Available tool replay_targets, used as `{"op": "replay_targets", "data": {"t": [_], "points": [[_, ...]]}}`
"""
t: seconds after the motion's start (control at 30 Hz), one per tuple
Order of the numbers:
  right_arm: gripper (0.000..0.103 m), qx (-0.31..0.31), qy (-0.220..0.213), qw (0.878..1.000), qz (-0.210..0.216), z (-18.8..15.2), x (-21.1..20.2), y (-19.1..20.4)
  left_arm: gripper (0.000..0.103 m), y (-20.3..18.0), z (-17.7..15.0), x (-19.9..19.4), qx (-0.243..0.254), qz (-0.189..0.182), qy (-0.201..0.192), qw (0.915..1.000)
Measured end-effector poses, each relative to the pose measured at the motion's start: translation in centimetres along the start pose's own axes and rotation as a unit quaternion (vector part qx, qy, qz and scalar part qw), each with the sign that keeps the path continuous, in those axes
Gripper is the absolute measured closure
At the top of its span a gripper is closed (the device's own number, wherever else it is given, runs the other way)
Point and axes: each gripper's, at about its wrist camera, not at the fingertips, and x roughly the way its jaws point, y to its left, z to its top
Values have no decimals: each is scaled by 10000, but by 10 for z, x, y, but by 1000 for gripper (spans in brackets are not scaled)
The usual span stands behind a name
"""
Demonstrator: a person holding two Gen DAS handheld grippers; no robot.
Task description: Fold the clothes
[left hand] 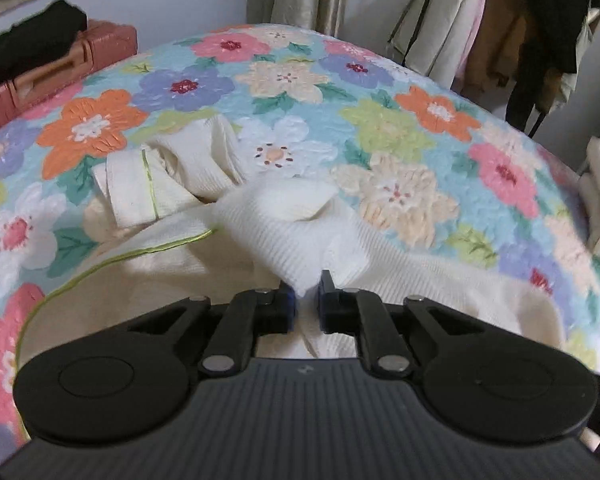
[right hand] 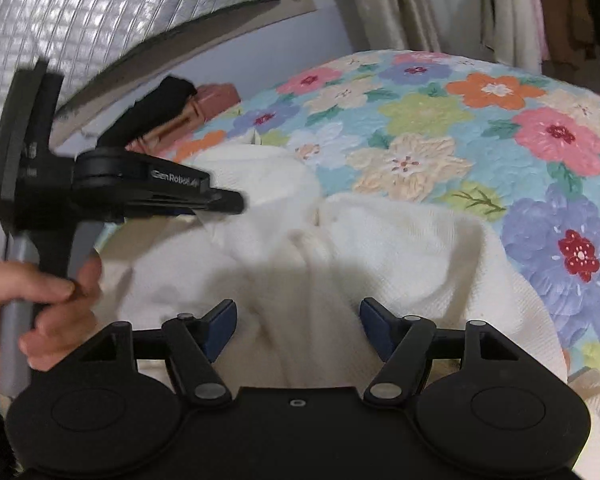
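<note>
Left wrist view: on a flowered bed, the left hand-held gripper pinches a fold of a soft, limp cream sweater, best taken by hems, while the right hand-held gripper hangs open above it.

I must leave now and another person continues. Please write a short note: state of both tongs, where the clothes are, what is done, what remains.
Left tongs: shut on a fold of the cream knit garment.
Right tongs: open above the same garment, gripping nothing.
Garment lies crumpled on the floral bedspread, its green-trimmed part bunched at the far side.
Done: no neat fold visible.
Left: spread it flat, then fold.
</note>
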Motion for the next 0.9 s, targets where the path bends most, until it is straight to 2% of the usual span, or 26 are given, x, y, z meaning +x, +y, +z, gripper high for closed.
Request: {"op": "replay_targets", "data": {"t": [0.17,0.27,0.43,0.53,0.63,0.77,0.9], "points": [[30,-348,39,9992,-188,-1,-4,9,94,-12,-6,-36,519,448,-639,9956],[30,-299,32,9994,-173,2,-13,11,94,-2,-3,-72,469,489,-938,9933],[30,-200,-63,9996,169,12,-37,25,94,27,5,-134,288,563,-1359,9887],[30,-463,1,9985,305,16,-48,45,95,54,8,-172,31,509,-1545,9867],[30,-727,256,9964,341,16,-60,68,96,83,5,-206,-91,532,-1658,9847],[30,-1215,504,9906,365,16,-88,92,96,133,-10,-255,-373,403,-2011,9780],[30,-1294,1077,9857,-31,9,-116,103,96,170,-24,-274,-374,498,-1810,9815]]}}
